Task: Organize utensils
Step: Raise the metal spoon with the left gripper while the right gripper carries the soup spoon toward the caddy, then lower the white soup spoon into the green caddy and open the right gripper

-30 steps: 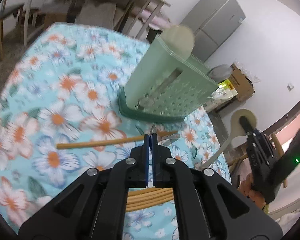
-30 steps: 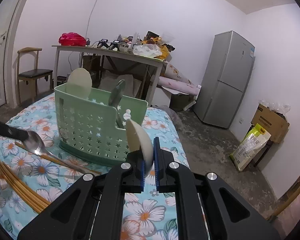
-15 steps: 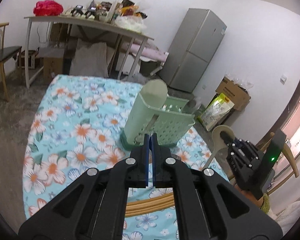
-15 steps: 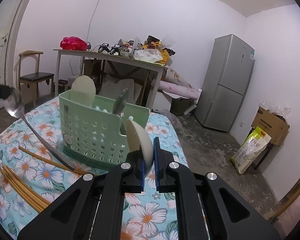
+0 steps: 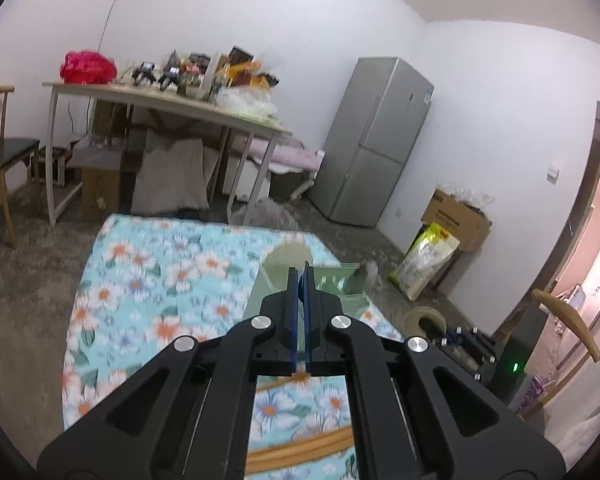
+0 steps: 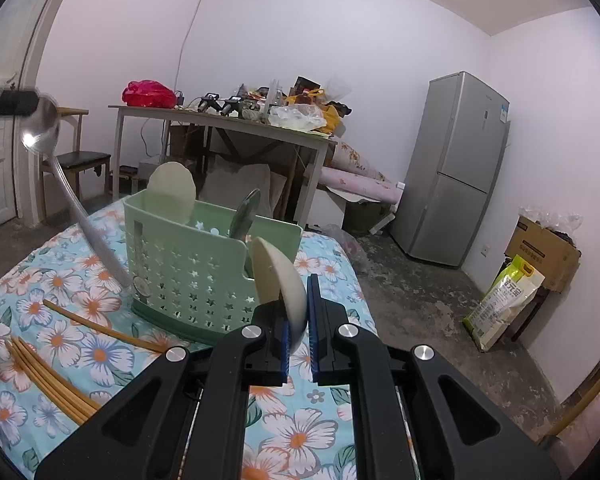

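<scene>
Above the floral cloth, left tongs pinch a metal spoon; right tongs clamp a cream spoon.

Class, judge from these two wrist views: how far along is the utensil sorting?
Done: a cream spoon and a metal spoon stand in the green basket. In hand: the left gripper holds a steel spoon by its bowl; the right gripper clamps a cream scoop. Left: chopsticks lie on the floral cloth.

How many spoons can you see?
4: a metal spoon in the left claw, a cream spoon in the right claw, a second cream spoon and second metal spoon standing in the green basket. Others may hide inside.
</scene>
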Demonstrator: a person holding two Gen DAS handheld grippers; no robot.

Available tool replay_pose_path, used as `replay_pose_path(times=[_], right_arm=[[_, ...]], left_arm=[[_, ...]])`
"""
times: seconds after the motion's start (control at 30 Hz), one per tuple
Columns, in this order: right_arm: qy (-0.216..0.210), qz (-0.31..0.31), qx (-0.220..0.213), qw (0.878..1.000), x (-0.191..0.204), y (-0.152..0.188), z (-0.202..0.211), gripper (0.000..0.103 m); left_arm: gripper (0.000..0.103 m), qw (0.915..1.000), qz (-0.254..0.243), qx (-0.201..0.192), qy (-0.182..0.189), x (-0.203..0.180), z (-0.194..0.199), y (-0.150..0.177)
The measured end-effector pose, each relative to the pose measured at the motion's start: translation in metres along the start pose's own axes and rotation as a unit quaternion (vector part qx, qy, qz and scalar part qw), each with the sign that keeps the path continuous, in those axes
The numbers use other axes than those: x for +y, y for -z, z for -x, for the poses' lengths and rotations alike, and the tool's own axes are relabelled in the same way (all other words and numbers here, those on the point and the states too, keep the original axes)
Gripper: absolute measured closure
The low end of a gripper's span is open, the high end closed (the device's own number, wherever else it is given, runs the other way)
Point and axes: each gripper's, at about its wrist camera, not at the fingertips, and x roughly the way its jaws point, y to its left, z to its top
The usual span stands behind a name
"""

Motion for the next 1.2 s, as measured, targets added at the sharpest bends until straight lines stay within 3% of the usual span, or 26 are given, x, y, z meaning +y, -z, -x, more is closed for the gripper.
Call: replay_pose_path(times=[0.3, 0.5, 0.73, 0.9, 1.13, 1.17, 1.2], right_arm=[[-0.001, -0.003, -0.002, 1.0, -0.002, -0.001, 0.001, 0.095], [-0.001, -0.004, -0.002, 1.0, -0.002, -0.001, 0.0, 0.095], [-0.001, -0.004, 0.001, 1.0, -0.004, -0.002, 0.0, 0.095], [0.0, -0.007, 0.002, 1.0, -0.006, -0.002, -0.001, 0.095], [-0.001, -0.014, 0.006, 1.0, -0.009, 0.002, -0.004, 0.095], [0.0, -0.015, 0.006, 1.0, -0.01, 0.002, -0.004, 0.095], [0.0, -0.016, 0.006, 1.0, -0.01, 0.002, -0.004, 0.095]], left_arm=[[0.102, 0.995, -0.061, -0.074, -0.029, -0.019, -0.005, -0.041], [0.102, 0.982, -0.137, -0.102, -0.081, -0.038, -0.027, -0.046], [0.102, 0.9718, -0.188, -0.097, -0.105, -0.051, -0.061, -0.037], [0.102, 0.973, -0.192, -0.069, -0.108, -0.049, -0.081, -0.029], [0.101, 0.9829, -0.163, -0.032, -0.08, -0.042, -0.103, -0.018], [0.098, 0.985, -0.154, -0.03, -0.072, -0.04, -0.103, -0.018], [0.089, 0.9872, -0.144, -0.027, -0.063, -0.038, -0.103, -0.018]])
